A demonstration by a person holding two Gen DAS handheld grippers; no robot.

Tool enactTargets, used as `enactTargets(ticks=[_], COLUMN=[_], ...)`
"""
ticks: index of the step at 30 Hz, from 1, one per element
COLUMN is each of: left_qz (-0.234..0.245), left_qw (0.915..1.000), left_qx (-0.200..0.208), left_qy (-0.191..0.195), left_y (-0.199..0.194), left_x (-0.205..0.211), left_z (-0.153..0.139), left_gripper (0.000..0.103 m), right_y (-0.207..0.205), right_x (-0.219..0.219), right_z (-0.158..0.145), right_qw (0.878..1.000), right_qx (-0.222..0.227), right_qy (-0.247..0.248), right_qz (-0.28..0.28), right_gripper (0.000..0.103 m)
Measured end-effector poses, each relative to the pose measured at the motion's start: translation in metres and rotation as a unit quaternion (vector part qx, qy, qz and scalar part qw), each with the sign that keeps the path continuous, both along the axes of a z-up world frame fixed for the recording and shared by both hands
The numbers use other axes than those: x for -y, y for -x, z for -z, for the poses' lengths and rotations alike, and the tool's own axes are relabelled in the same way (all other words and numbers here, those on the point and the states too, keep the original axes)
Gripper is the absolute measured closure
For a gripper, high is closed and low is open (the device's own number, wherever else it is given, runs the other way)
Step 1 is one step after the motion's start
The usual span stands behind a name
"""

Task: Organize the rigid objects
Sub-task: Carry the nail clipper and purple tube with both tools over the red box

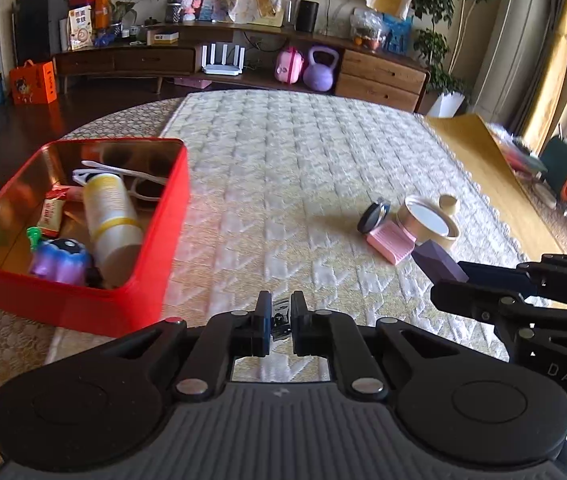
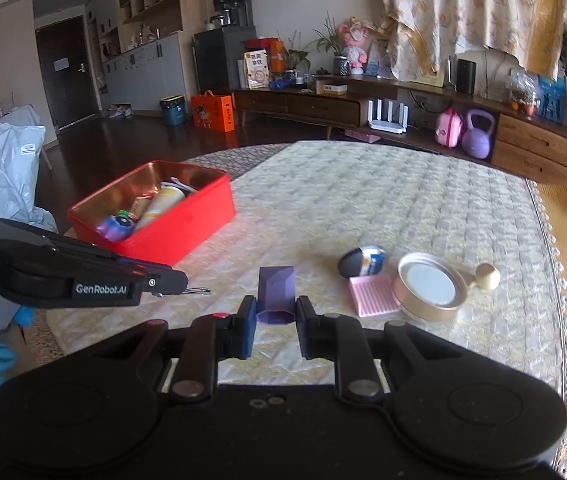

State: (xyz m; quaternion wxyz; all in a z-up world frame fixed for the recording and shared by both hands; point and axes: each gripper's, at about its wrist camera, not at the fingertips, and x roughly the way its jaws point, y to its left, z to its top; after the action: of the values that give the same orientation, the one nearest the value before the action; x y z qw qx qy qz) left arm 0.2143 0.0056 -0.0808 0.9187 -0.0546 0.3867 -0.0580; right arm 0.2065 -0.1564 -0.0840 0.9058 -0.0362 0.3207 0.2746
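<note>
A red tin box (image 1: 155, 280) (image 2: 187, 232) sits on the quilted table at the left, holding a cream bottle (image 1: 109, 220), a purple toy (image 1: 59, 264) and a snack packet. My left gripper (image 1: 281, 320) is shut on a small metal binder clip (image 1: 281, 318) (image 2: 195, 290), low over the table in front of the box. My right gripper (image 2: 275, 316) is shut on a purple faceted box (image 2: 276, 294) (image 1: 437, 262), held above the table at the right. A pink ribbed block (image 2: 373, 294), a gold round tin (image 2: 429, 288) and a black compact (image 2: 361, 262) lie beyond it.
A small cream knob (image 2: 487, 276) lies beside the gold tin. The table's lace edge (image 2: 563, 320) runs down the right side. A wooden TV cabinet (image 2: 363, 108) with a kettlebell stands beyond the table. A grey plastic bag (image 2: 15, 176) sits at the left.
</note>
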Motion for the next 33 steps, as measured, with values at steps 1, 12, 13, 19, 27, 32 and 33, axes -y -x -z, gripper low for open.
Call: enactTargets(ticks=[1,12,13,19,27,32,33], left_qz=[-0.001,-0.017,-0.021,-0.051,-0.097,-0.123,-0.127], left_qw=[1.0000,0.9987,0.9985,0.9964,0.9929,0.9907,0.9903], left_qx=[0.002,0.031,0.036,0.062,0.069,0.059,0.057], left_qy=[0.003,0.036,0.036,0.029,0.002,-0.008,-0.010], left_y=[0.002,0.013,0.012,0.004,-0.012,-0.023,-0.024], left_x=[-0.003,-0.047,-0.052,-0.085,-0.133,-0.160,-0.164], left_z=[-0.003,-0.041,-0.044,-0.057,-0.053,-0.041,-0.039], left_gripper=[0.094,0.094,0.094,0.094,0.094,0.094,0.094], right_y=[0.001,-0.001,-0.002,-0.012,-0.032,-0.046,-0.050], right_x=[-0.003,-0.042,-0.047,-0.078,-0.126,-0.157,-0.163], right_z=[-0.002,-0.025,-0.026,-0.031,-0.033,-0.030,-0.030], right_qw=[1.000,0.999,0.999,0.998,0.995,0.993,0.993], right_qx=[0.000,0.017,0.018,0.022,0.017,0.009,0.007], right_qy=[-0.001,0.007,0.008,0.014,0.022,0.028,0.030], right_qz=[-0.002,-0.035,-0.037,-0.059,-0.093,-0.111,-0.115], right_gripper=[0.083,0.083,0.083,0.083,0.083,0.083,0.083])
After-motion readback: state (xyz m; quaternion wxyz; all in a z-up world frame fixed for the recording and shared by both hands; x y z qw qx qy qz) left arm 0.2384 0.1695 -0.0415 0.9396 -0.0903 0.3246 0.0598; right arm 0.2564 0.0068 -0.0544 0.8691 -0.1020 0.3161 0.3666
